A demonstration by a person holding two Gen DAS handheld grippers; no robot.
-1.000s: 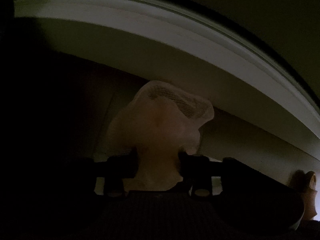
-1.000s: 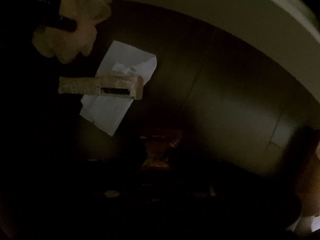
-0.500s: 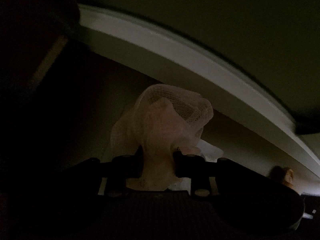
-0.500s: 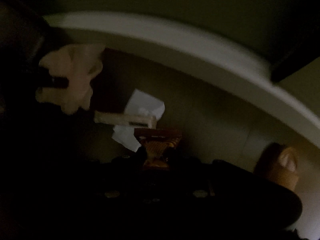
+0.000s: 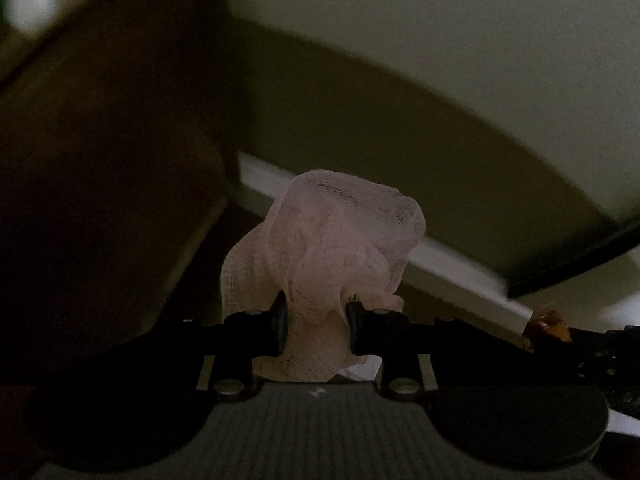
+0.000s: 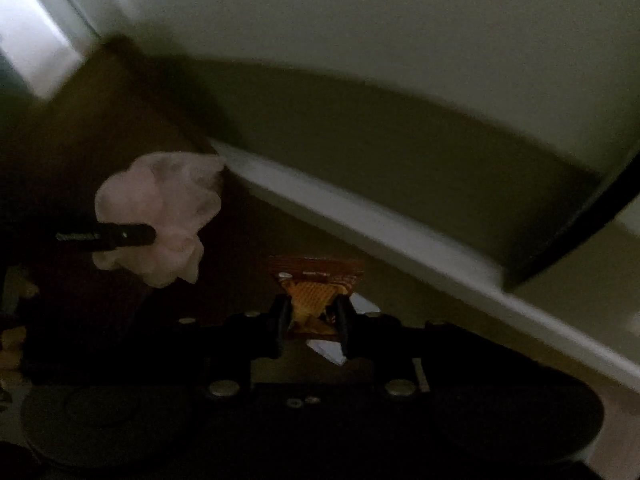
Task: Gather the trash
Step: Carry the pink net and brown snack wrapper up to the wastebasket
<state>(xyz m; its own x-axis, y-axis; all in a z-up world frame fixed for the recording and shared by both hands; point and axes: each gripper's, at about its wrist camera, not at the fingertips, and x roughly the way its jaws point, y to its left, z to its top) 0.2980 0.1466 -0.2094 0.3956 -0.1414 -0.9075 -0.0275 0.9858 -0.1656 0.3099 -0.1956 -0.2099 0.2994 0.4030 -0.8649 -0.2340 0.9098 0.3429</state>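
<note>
Left gripper (image 5: pixel 316 330): jaws pinching pink mesh wad (image 5: pixel 332 252), centre frame. Right gripper (image 6: pixel 313 326): jaws pinching orange wrapper (image 6: pixel 316 284), centre frame. Both pieces collected; no bin visible, so disposal apparently remains. White paper scrap (image 6: pixel 332 350) lies below.

Dark brown furniture (image 5: pixel 112 152) crowds left; white baseboard (image 6: pixel 360 220) and wall (image 6: pixel 360 40) close ahead; right side open.
</note>
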